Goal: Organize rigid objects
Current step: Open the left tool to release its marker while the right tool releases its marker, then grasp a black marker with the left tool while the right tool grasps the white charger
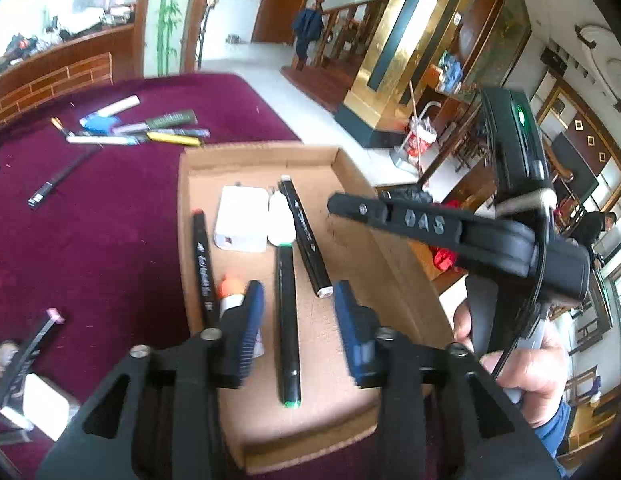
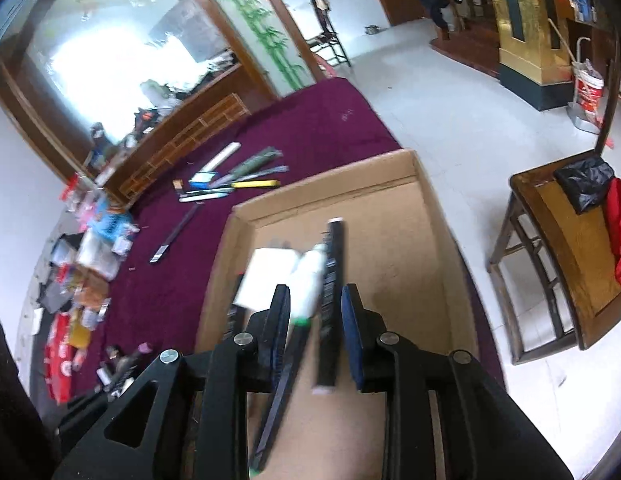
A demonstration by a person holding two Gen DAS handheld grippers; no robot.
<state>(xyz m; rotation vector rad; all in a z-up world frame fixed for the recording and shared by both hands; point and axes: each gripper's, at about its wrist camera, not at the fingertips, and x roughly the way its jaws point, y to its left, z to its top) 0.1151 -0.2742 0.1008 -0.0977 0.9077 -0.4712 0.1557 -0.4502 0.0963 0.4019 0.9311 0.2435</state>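
In the left wrist view, the left gripper is closest, at 6 o'clock. Its two blue pads stand apart and press on nothing. A black pen with green ends lies flat in the cardboard box under the gap. At 9 o'clock from it lies a black pen with a red tip, and an orange cap sits just beside the left pad. At 12 o'clock are a white block and a small white thing, touching. A black pen with white ends lies at 1 o'clock. The right gripper comes in from 3 o'clock, held by a hand. More pens lie on the purple cloth at 10 o'clock.

In the right wrist view, the right gripper is closest, at 6 o'clock. Its pads are a little apart and hold nothing. The picture is blurry. The pen with white ends lies in the box under the gap. A wooden chair stands at 3 o'clock
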